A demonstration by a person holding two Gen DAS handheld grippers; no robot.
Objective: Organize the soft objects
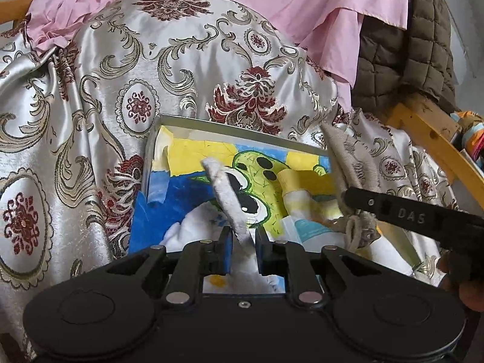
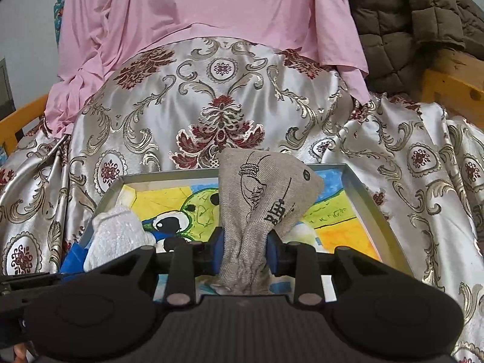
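Across the left-wrist view, starting at lower left, we note patterned satin cloth (image 1: 90,96) draped over the seat, then a shallow metal tray (image 1: 211,125) lined with a painted cartoon sheet (image 1: 193,154).

Lower centre: left gripper (image 1: 243,243), jaws narrow. A white fuzzy cloth (image 1: 225,193) stands between the pads. Its long axis runs up and leftward, away from the gripper, free tip toward the middle of the tray. Pads look barely in contact; we cannot tell whether they press.

Right edge, same view: the other tool's black finger enters, pinching beige fabric above the tray's right half.

Right-wrist view, lower left: the white cloth shows again as a lump on the tray's left corner. Centre: right gripper (image 2: 245,246), jaws narrow, closed on the neck of a beige burlap pouch (image 2: 266,190) with black printing. The pouch's long axis runs straight up from the jaws, bulging end uppermost, leaning slightly right, over the tray's middle.

Our reading: both soft items already sit over the tray, each directly ahead of its own gripper, so the coming move turns on release rather than reach. Pink fabric (image 2: 211,6) hangs behind.
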